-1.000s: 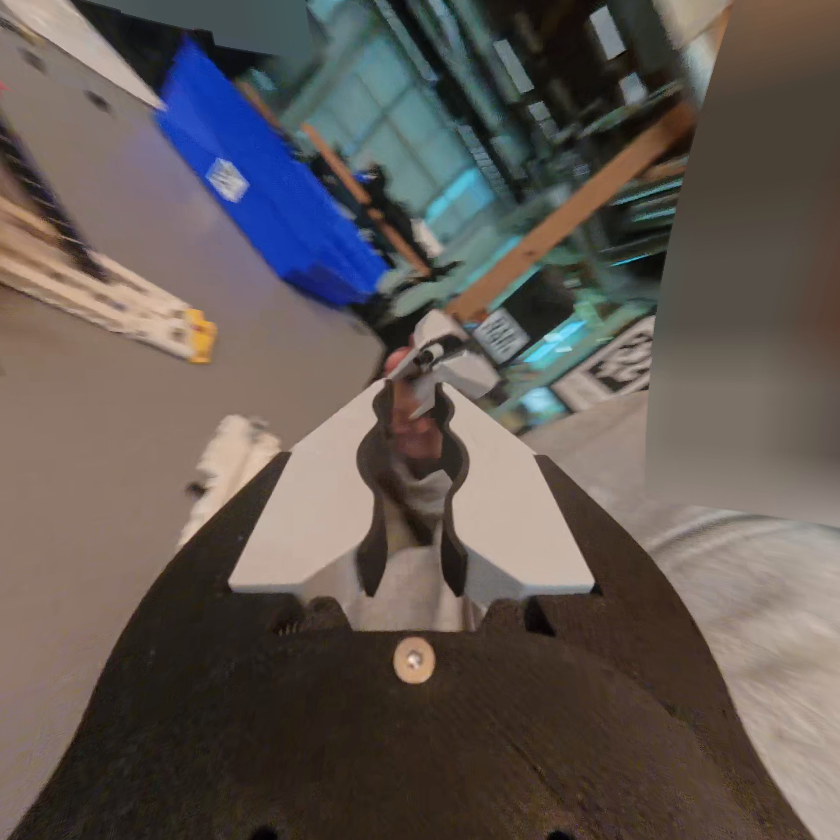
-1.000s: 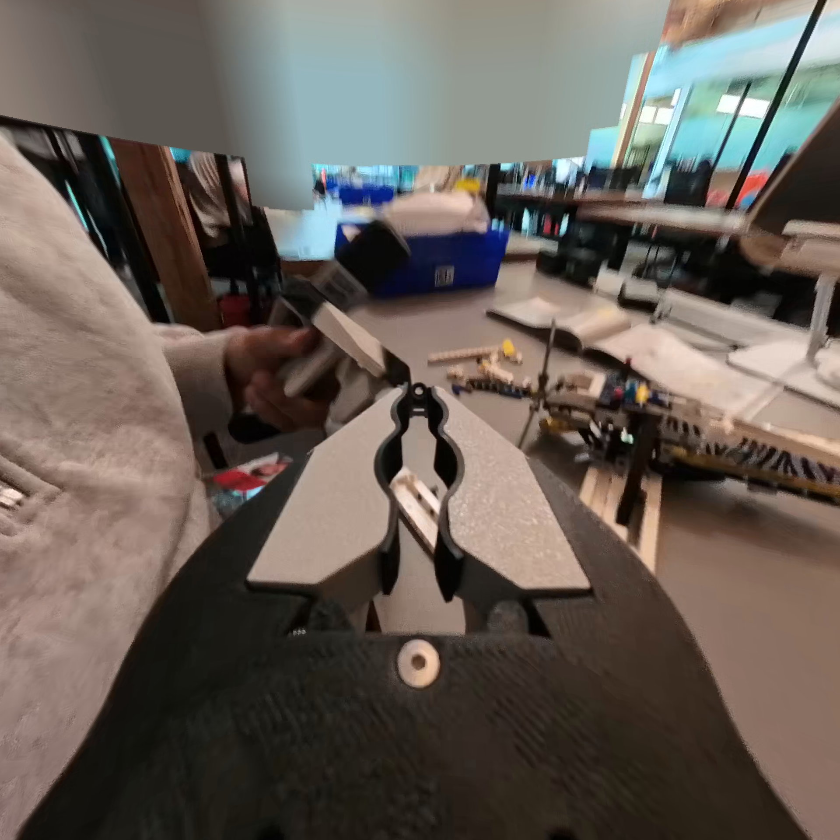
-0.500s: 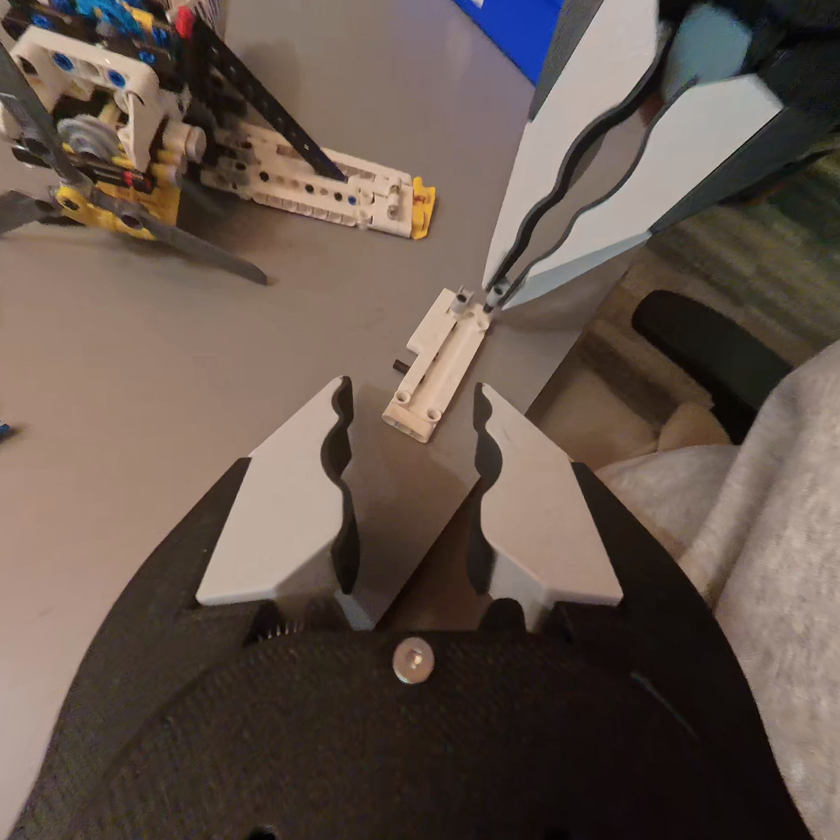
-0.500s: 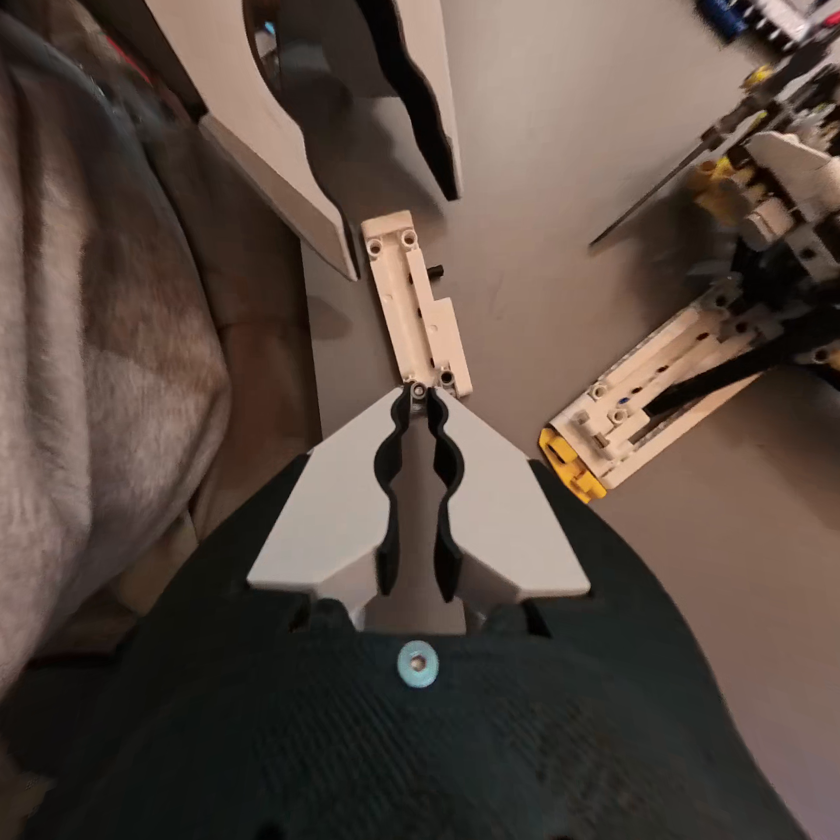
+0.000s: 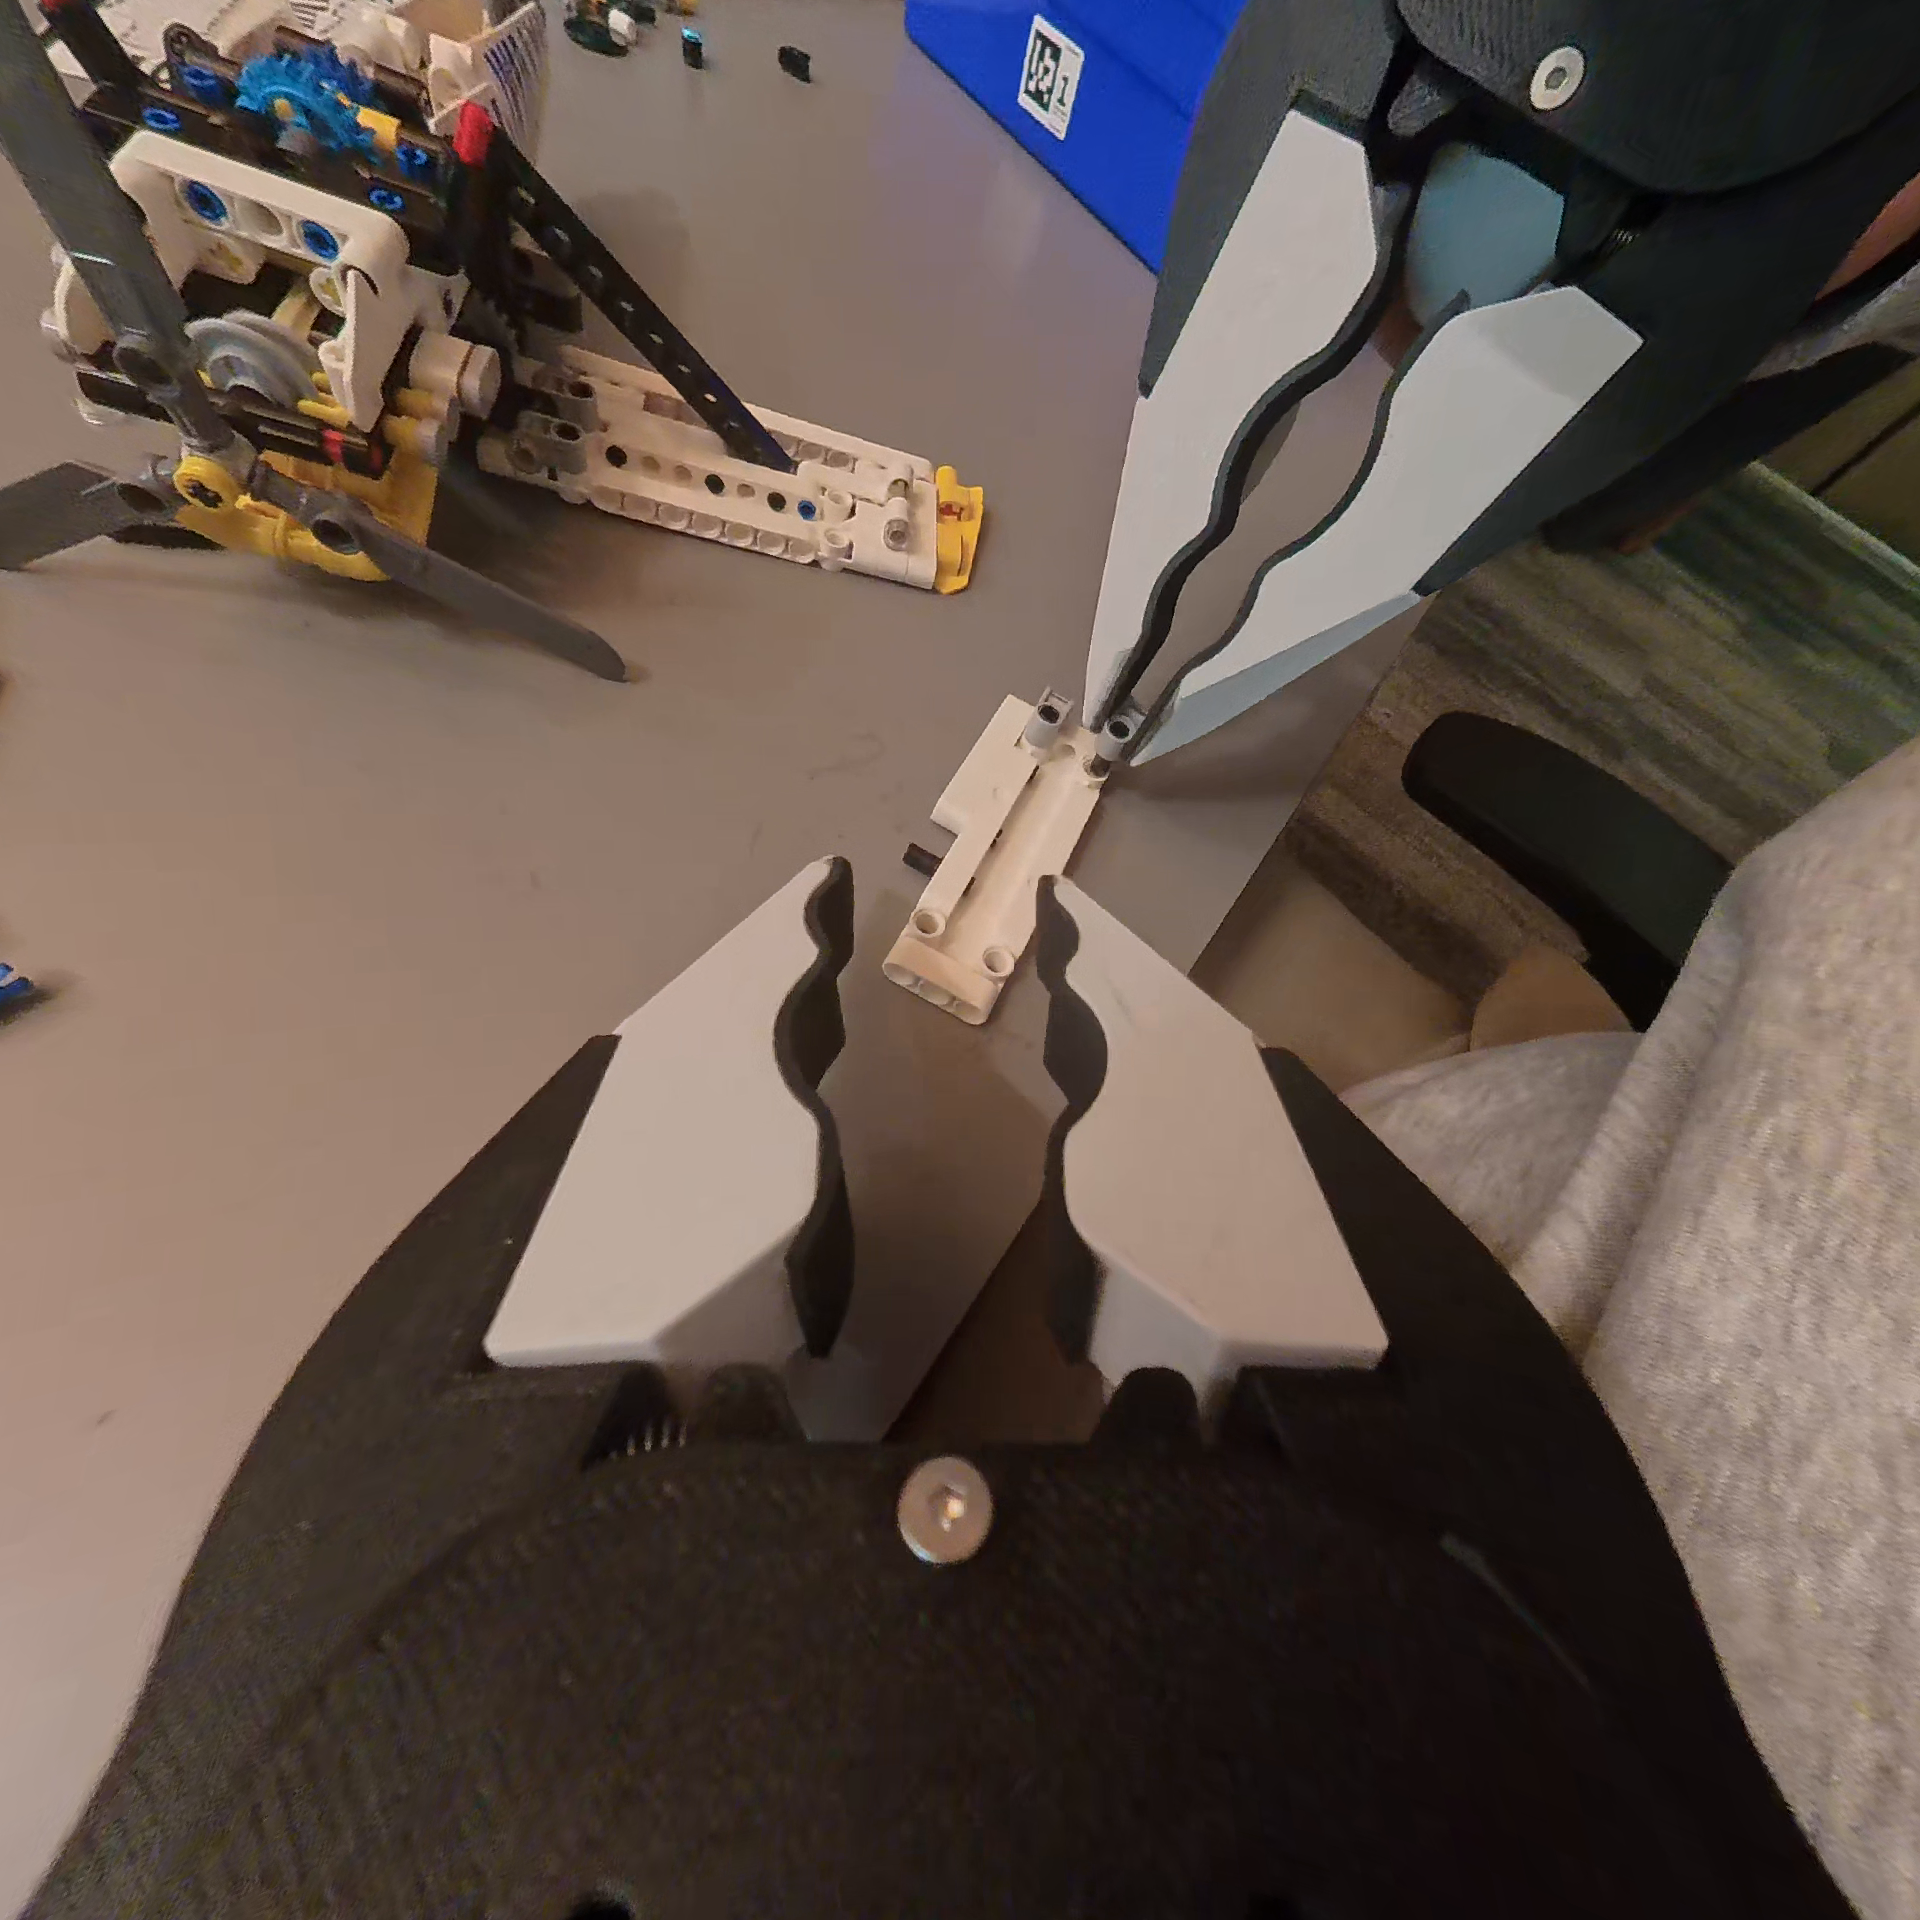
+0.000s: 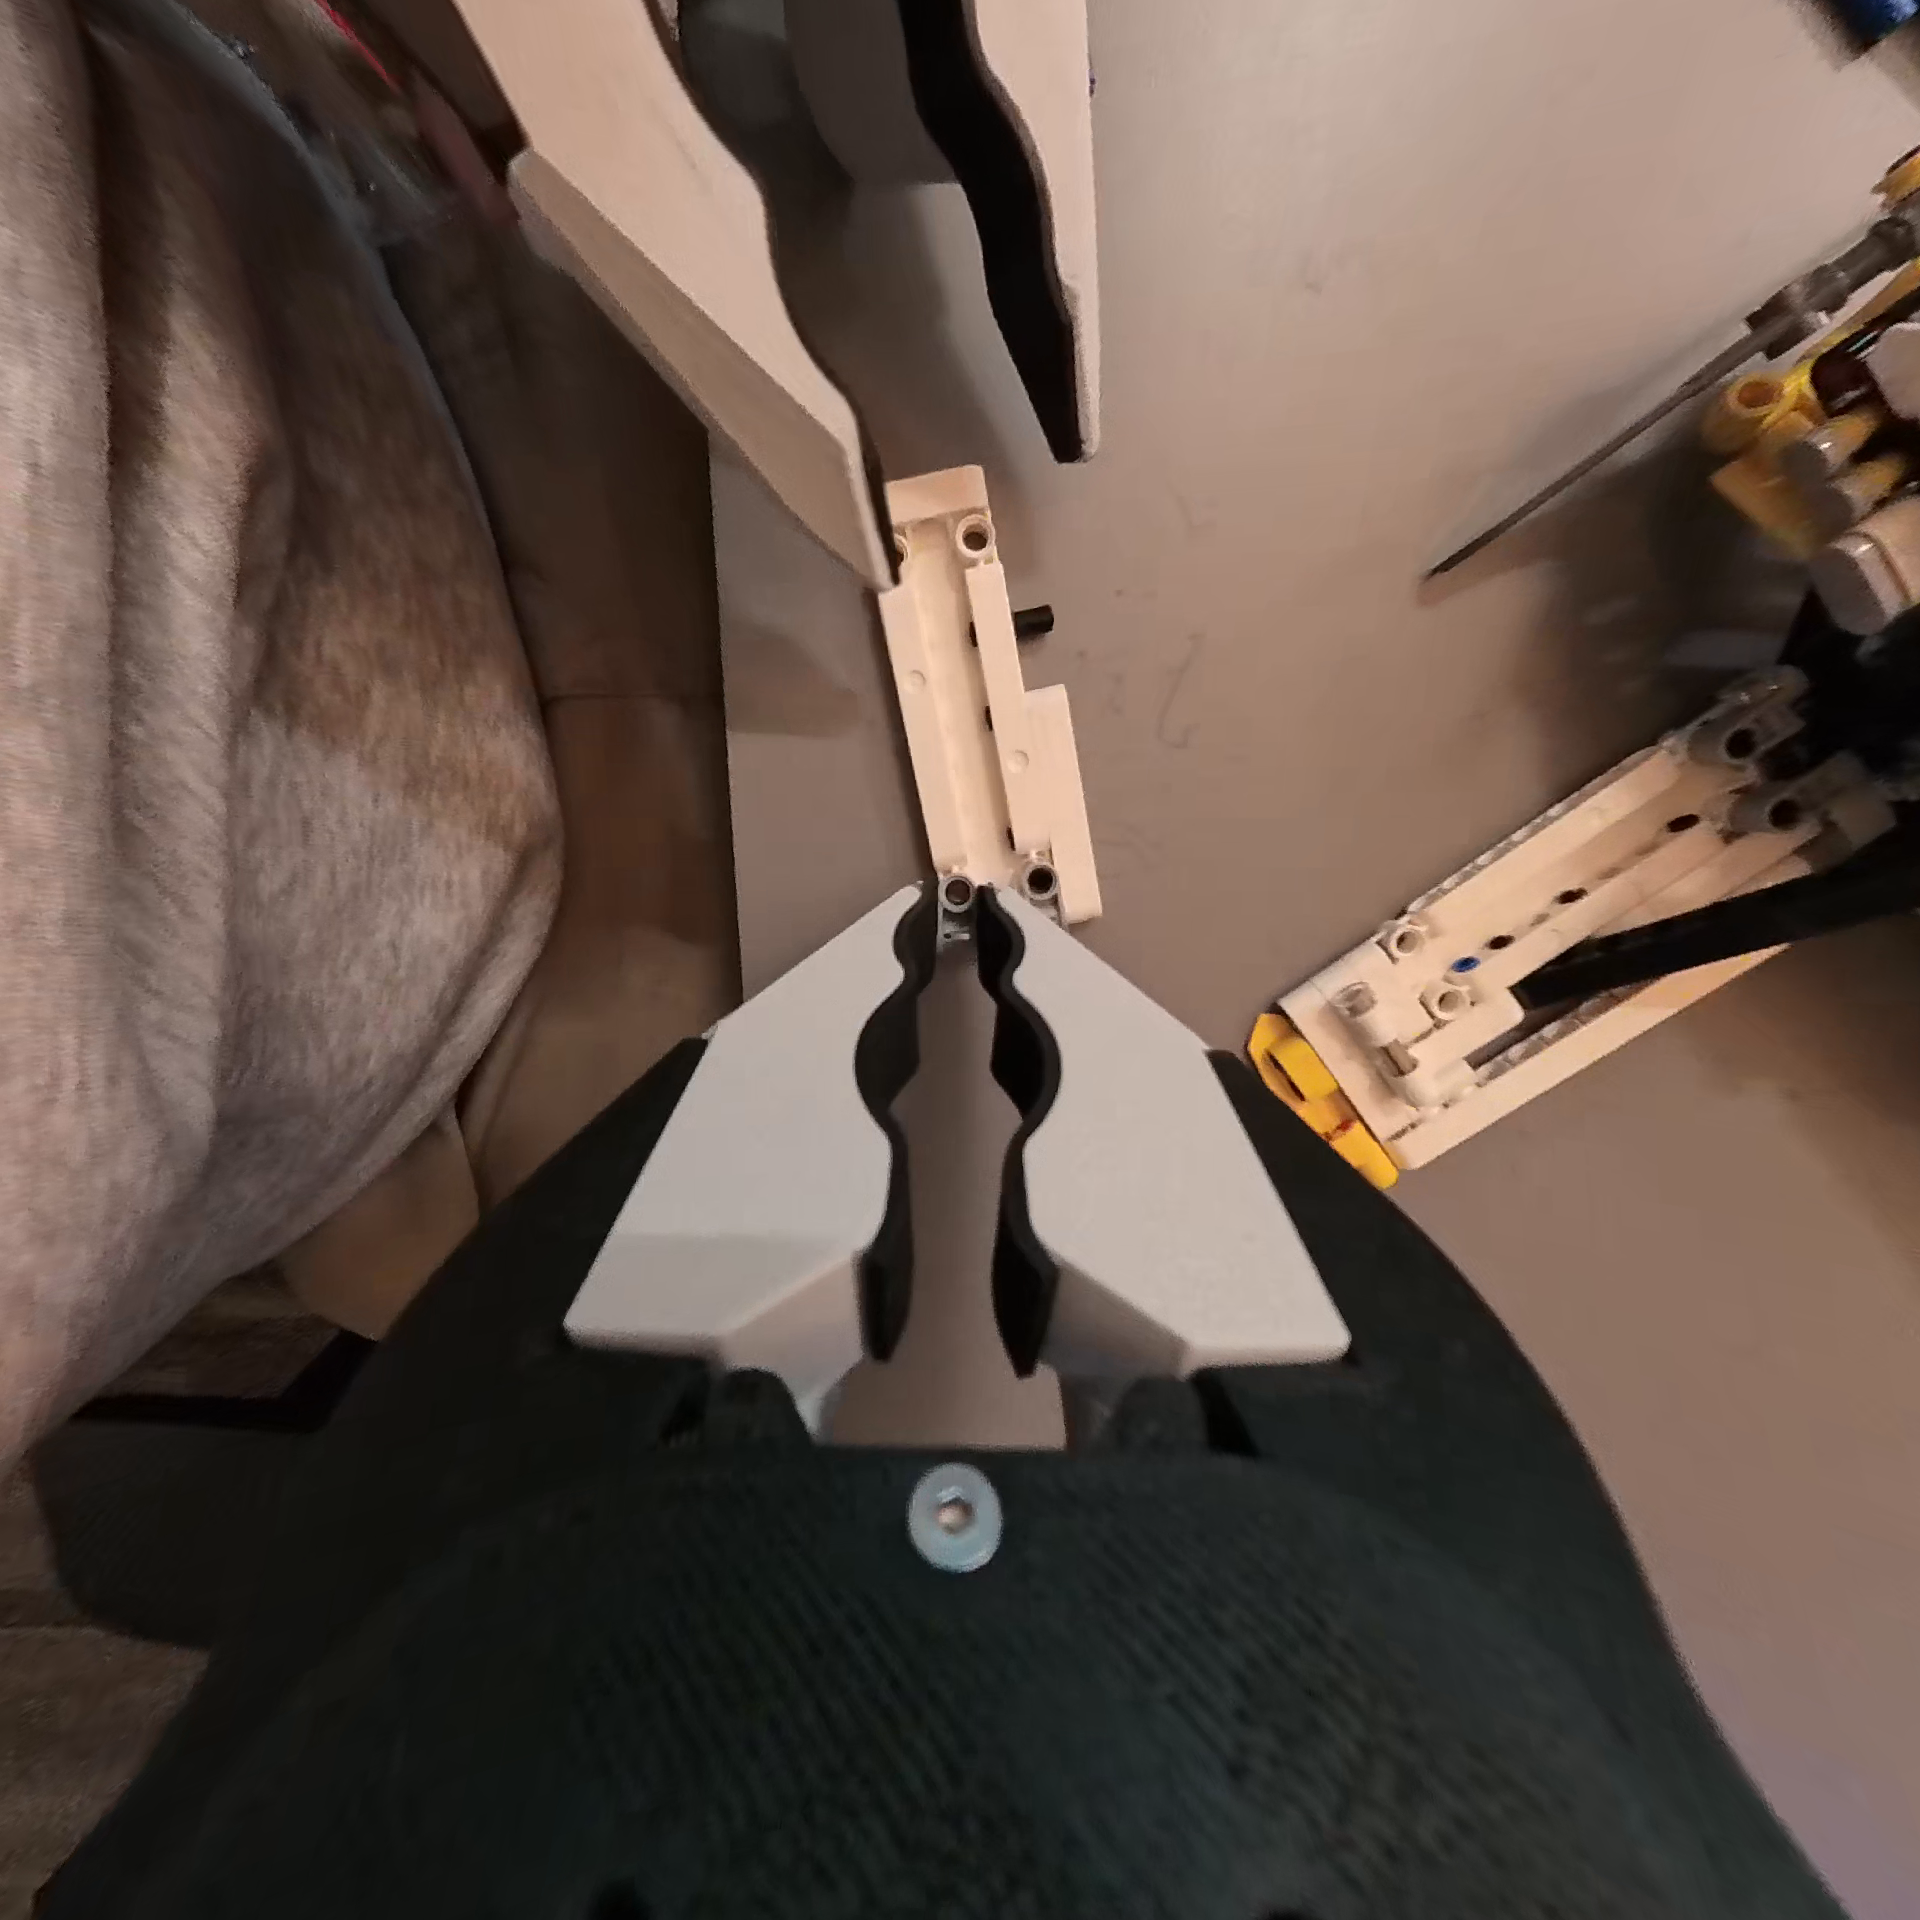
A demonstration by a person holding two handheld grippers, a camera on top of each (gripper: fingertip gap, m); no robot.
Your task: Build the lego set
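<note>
We note the left hand-held gripper (image 5: 943, 883) spread wide, grasping nothing, its tips either side of the near end of a white lego piece (image 5: 997, 883) lying flat near the tabletop (image 5: 312, 935) edge. At the far end of that piece, the right hand-held gripper (image 6: 961, 902) is clenched on a small grey pin (image 6: 956, 906) seated at the corner. We judge the step in hand to be fitting the pin; next, the left should close on the piece to steady it. Farther off stands the partly built model (image 5: 312, 312), well apart, beyond it a blue bin (image 5: 1081, 125).
</note>
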